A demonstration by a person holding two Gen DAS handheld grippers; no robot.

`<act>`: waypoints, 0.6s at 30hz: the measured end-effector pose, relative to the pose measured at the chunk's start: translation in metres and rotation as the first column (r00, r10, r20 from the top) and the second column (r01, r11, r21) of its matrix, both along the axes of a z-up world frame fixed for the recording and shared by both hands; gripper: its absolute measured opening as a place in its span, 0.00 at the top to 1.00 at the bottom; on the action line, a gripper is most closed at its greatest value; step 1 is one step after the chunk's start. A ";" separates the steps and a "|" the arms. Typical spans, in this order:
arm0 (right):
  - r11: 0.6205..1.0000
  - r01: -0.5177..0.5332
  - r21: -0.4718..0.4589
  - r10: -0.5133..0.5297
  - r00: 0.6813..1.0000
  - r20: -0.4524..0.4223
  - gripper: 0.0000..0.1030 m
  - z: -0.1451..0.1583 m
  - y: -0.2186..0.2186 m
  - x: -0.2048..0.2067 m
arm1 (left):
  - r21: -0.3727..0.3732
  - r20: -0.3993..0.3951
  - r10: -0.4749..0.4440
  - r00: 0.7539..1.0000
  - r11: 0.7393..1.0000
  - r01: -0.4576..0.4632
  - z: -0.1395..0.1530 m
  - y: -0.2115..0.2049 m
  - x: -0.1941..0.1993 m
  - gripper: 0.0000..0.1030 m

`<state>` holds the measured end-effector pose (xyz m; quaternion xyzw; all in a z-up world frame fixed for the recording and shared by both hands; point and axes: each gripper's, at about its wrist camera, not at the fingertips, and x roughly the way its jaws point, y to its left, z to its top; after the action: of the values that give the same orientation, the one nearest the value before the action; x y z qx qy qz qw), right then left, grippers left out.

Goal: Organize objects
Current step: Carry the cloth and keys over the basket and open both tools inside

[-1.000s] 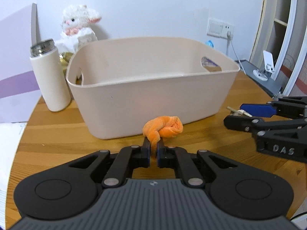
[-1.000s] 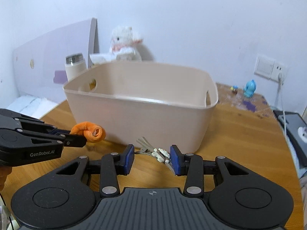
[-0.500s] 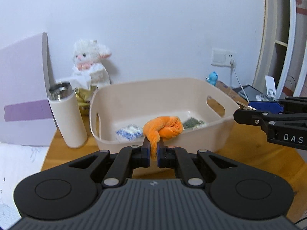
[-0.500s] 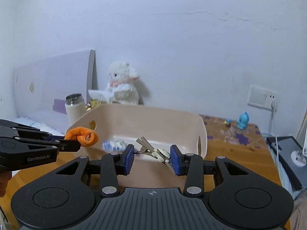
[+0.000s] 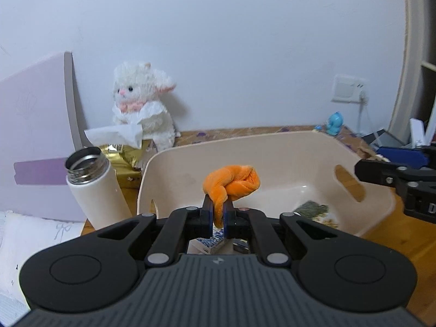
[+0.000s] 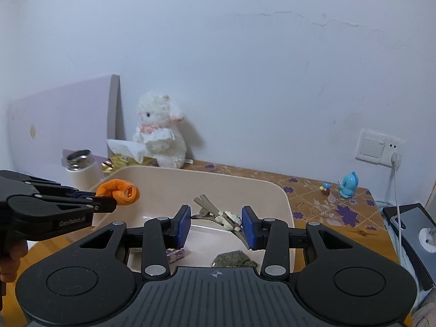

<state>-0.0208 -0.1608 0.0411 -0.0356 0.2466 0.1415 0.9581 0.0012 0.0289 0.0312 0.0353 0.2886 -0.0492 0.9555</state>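
Observation:
My left gripper is shut on an orange plush scrunchie and holds it above the near left part of the beige bin. The scrunchie also shows in the right wrist view. My right gripper is shut on a beige hair clip with a small charm, held crosswise between the blue pads above the bin. Inside the bin lie a green packet and a small blue patterned packet.
A white flask with an open steel neck stands left of the bin. A white plush lamb, tissues and a gold box sit behind it. A blue figurine and a wall socket are at the back right. The wooden table ends right.
Both grippers have risen with their loads and moved forward, from the table in front of the bin to above its opening. The bin's contents have come into view.

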 end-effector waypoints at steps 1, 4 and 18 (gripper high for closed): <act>1.000 0.003 -0.003 -0.003 1.000 -0.011 0.63 -0.003 0.001 0.005 | 0.002 -0.016 0.007 1.000 1.000 -0.007 -0.004 0.000 0.007 0.93; 1.000 0.015 -0.011 -0.015 0.999 -0.049 0.63 -0.016 0.001 0.022 | 0.017 -0.069 0.035 0.997 0.999 -0.034 -0.019 -0.001 0.028 0.93; 0.998 0.026 -0.052 -0.035 0.980 -0.194 0.49 -0.058 0.004 0.047 | 0.058 -0.191 0.035 0.981 0.998 -0.025 -0.047 -0.005 0.052 0.80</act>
<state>0.0257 -0.1572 -0.0173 -0.0414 0.3432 0.1235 0.9302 0.0531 0.0237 -0.0158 0.0524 0.3809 -0.0300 0.9227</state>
